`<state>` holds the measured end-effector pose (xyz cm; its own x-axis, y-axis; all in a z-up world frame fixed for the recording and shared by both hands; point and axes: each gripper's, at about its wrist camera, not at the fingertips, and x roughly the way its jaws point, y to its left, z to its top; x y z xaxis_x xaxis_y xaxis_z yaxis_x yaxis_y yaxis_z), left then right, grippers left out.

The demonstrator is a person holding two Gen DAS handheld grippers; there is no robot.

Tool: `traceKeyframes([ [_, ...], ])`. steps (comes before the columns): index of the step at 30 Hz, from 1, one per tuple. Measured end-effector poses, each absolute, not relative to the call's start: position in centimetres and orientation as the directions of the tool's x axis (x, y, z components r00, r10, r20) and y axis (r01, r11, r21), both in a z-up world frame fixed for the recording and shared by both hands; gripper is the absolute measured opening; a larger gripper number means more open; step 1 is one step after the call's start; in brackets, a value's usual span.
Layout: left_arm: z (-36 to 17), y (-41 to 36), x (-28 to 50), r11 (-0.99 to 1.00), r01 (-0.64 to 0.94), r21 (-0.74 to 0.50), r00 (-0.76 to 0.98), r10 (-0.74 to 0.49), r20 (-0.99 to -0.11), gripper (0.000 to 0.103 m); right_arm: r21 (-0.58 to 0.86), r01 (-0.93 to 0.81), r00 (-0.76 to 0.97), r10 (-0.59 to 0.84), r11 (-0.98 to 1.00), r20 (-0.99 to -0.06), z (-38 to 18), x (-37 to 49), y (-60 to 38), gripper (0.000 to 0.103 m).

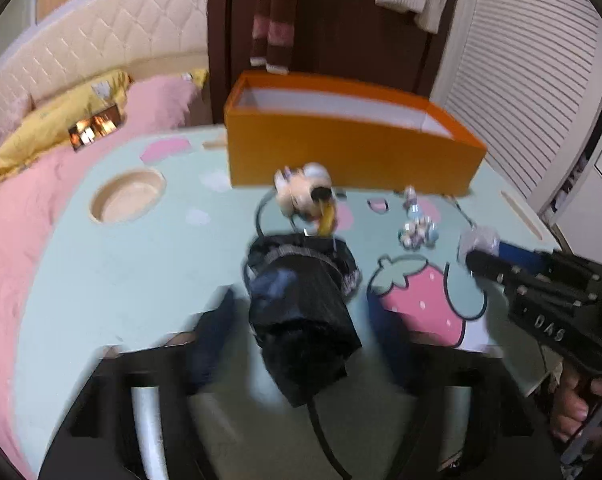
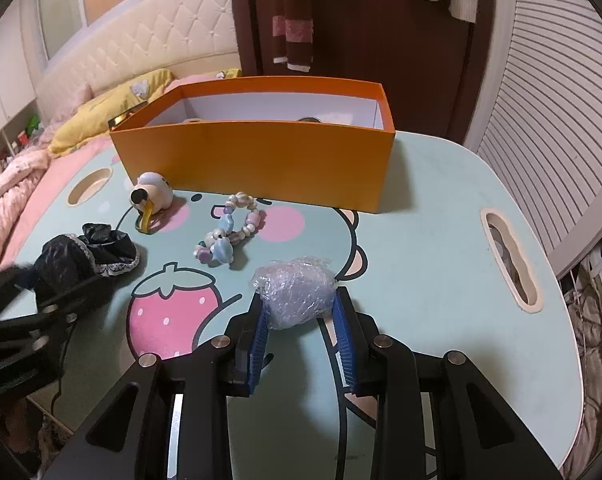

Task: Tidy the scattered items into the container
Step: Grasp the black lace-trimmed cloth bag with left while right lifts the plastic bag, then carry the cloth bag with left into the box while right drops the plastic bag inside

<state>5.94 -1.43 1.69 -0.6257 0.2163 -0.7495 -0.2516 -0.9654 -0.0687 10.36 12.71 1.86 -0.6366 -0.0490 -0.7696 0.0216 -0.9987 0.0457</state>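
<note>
Blur is smearing the lower half of the left wrist view. At centre, the left gripper [image 1: 301,320] is hanging over a black frilly cloth [image 1: 305,280], its blue fingers [image 1: 209,344] standing apart on either side of the cloth; whether the pads are touching it, I cannot tell. Above the cloth, a small toy [image 1: 305,196] is lying on the mint table [image 1: 101,280], and behind it the orange box [image 1: 341,148] is sitting at upper centre. A bead bracelet [image 1: 417,232] is resting to the right of the toy. At right, the right gripper [image 1: 481,256] is reaching in, clamping a plastic-wrapped ball [image 1: 477,240]. A hand [image 1: 573,404] is showing at the lower right edge.

In the right wrist view, the right gripper [image 2: 299,308] is filling the lower centre, its blue pads [image 2: 261,320] pressing both sides of the ball [image 2: 295,294], which is sitting on the table [image 2: 441,240]. The bracelet [image 2: 231,232] is lying above it, the toy [image 2: 151,196] further to the upper left, just in front of the box [image 2: 261,160]. The cloth [image 2: 89,256] is lying at left, with the left gripper [image 2: 25,280] blurred over its near edge.
</note>
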Motion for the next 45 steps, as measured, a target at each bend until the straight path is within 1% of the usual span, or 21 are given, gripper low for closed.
traceKeyframes([
  [1,1.6,-1.4,6.1,-0.966,-0.254,-0.055,-0.629,0.208,-0.749,0.036,0.048,0.021,-0.636,-0.051,-0.999,-0.770,1.8,10.4,12.7,0.030],
  [7,1.7,-1.8,6.5,-0.960,-0.263,-0.092,-0.623,0.242,-0.744,0.031,0.049,0.019,-0.636,-0.050,-0.999,-0.770,1.8,10.3,12.6,0.030],
  [19,4.0,-2.0,6.9,-0.947,-0.282,-0.152,-0.635,0.303,-0.710,0.031,0.073,0.059,-0.649,-0.094,-0.996,-0.755,3.1,10.5,11.5,0.030],
  [27,5.7,-2.1,6.6,-0.942,-0.302,-0.148,-0.657,0.318,-0.684,0.031,0.086,0.069,-0.661,-0.110,-0.994,-0.742,4.1,10.3,11.5,0.030],
  [32,7.5,-2.3,5.5,-0.940,-0.310,-0.145,-0.681,0.326,-0.656,0.031,0.087,0.074,-0.688,-0.114,-0.993,-0.717,5.6,9.7,11.5,0.030],
  [35,8.9,-1.9,4.4,-0.938,-0.324,-0.128,-0.702,0.329,-0.632,0.031,0.107,0.084,-0.708,-0.135,-0.991,-0.694,6.9,8.7,11.5,0.030],
  [39,11.0,-1.2,1.9,-0.931,-0.336,-0.142,-0.720,0.351,-0.598,0.031,0.145,0.095,-0.730,-0.168,-0.985,-0.662,8.8,6.9,11.8,0.030],
  [42,11.8,-0.5,-0.7,-0.936,-0.327,-0.132,-0.730,0.339,-0.594,0.031,0.123,0.078,-0.754,-0.139,-0.989,-0.642,9.8,4.7,11.9,0.030],
  [45,11.5,0.3,-3.4,-0.939,-0.318,-0.129,-0.717,0.328,-0.616,0.031,0.116,0.057,-0.753,-0.119,-0.992,-0.648,9.7,2.1,12.3,0.030],
])
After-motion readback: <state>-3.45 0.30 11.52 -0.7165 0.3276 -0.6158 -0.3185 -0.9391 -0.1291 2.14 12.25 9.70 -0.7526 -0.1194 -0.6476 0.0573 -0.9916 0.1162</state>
